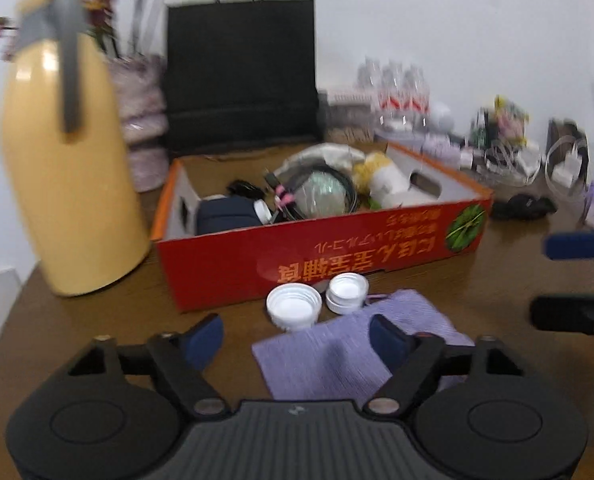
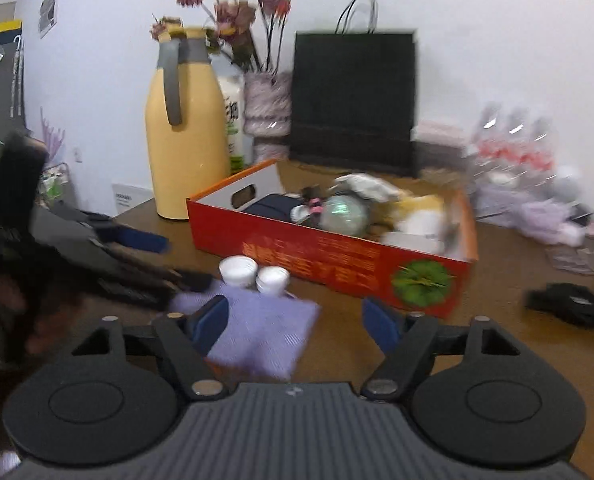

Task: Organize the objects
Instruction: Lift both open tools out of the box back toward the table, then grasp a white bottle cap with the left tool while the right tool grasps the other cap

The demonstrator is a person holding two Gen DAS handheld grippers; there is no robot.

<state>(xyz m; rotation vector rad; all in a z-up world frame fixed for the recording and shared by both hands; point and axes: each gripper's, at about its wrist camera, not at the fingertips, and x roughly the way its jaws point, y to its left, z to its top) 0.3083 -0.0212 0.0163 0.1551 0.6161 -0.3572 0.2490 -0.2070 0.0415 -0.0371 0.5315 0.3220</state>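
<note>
The bench (image 1: 77,344) carries the red box (image 1: 321,256), the landmark for all positions below. Bare bench surface lies in front of the box's near wall, and to its right up to a black item (image 2: 569,308). A yellow flask (image 1: 65,160) stands just beside the box's left end; a black paper bag (image 1: 241,76) stands behind the box against the wall. A purple cloth (image 1: 337,348) lies flat in front of the box, with two white caps (image 1: 295,306) between its far edge and the box wall; whether they touch the wall cannot be told.

Only the right wrist view shows the person's arm, left of the box. Only the left wrist view shows the box's rear cutout handle.

The left tongs (image 1: 297,336) are spread wide, empty, low over the cloth. The right tongs (image 2: 297,322) are likewise spread and empty, facing the box's near right corner.
</note>
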